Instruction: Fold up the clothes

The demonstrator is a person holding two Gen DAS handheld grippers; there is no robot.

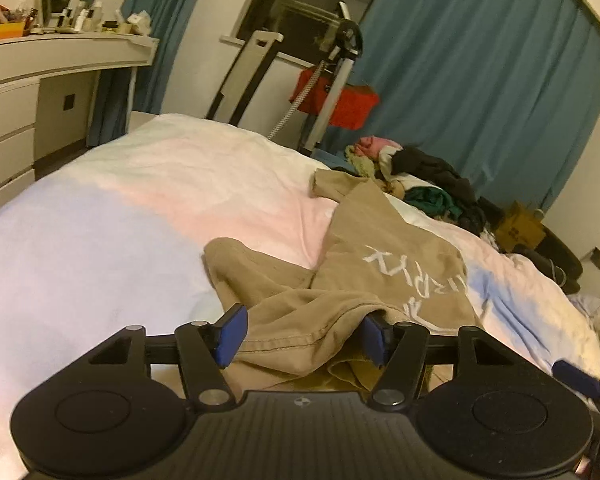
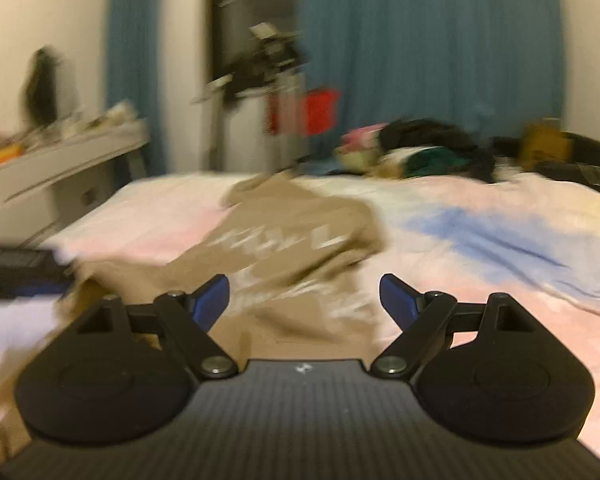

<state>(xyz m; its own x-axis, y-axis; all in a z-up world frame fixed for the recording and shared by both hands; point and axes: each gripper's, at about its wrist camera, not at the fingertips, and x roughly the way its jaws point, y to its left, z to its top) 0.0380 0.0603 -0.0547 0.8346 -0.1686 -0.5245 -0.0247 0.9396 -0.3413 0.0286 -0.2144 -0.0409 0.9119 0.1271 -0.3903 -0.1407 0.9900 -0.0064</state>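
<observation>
My left gripper (image 1: 302,334) is spread wide at the bottom of the frame, with a fold of the tan shirt (image 1: 380,264) lying loose between its blue pads. My right gripper (image 2: 304,300) is spread too, holding nothing. The shirt lies crumpled mid-frame on the pink bed (image 1: 160,200). A pile of clothes (image 1: 420,180) sits farther back, right.

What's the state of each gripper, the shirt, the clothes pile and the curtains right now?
left gripper: open, bunched hem lying between its pads
right gripper: open, nothing gripped
tan T-shirt: unfolded, crumpled on the bedspread, white lettering up
clothes pile: heaped, unfolded, at the far side of the bed
blue curtains: drawn shut
</observation>
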